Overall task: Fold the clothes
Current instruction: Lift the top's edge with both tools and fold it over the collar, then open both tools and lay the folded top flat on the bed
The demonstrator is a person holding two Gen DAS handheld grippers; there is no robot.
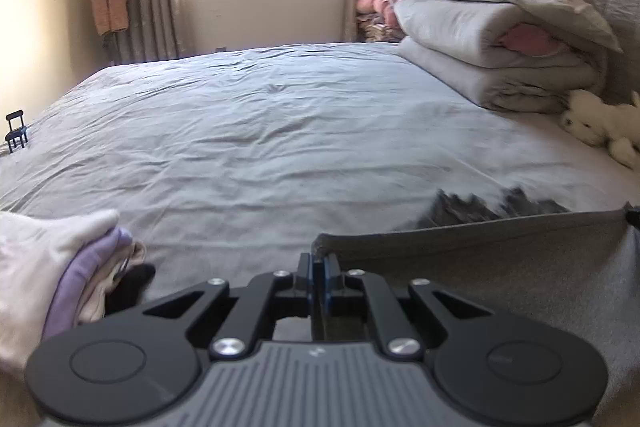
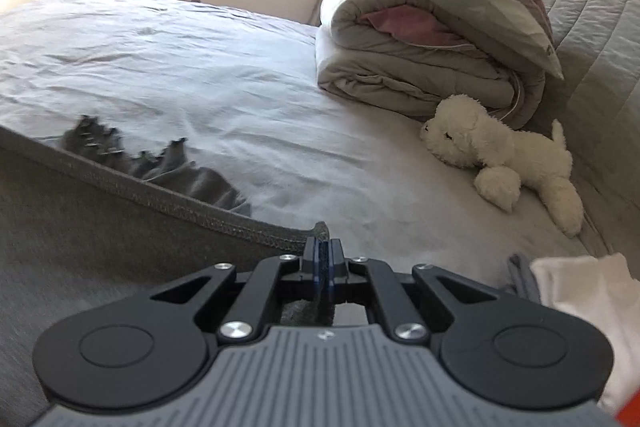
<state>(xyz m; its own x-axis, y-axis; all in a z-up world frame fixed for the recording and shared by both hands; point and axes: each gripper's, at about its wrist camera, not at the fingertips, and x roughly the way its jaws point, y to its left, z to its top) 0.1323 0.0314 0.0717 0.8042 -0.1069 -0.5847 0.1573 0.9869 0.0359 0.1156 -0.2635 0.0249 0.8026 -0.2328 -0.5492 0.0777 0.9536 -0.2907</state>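
A dark grey garment (image 1: 500,267) is stretched between my two grippers above the bed. My left gripper (image 1: 319,259) is shut on its left corner, where the hemmed edge starts. In the right wrist view the same grey garment (image 2: 100,211) runs off to the left, and my right gripper (image 2: 323,247) is shut on its right corner. Beyond the taut hem a crumpled part of the garment (image 2: 168,167) lies on the sheet, blurred. A pile of white and lilac clothes (image 1: 60,267) sits at the lower left of the left wrist view.
The bed is covered by a wrinkled pale grey sheet (image 1: 260,131). Folded quilts and pillows (image 2: 432,39) are stacked by the headboard, with a white plush dog (image 2: 500,151) lying in front. White cloth (image 2: 588,291) lies at the lower right. A window and curtains stand behind the bed.
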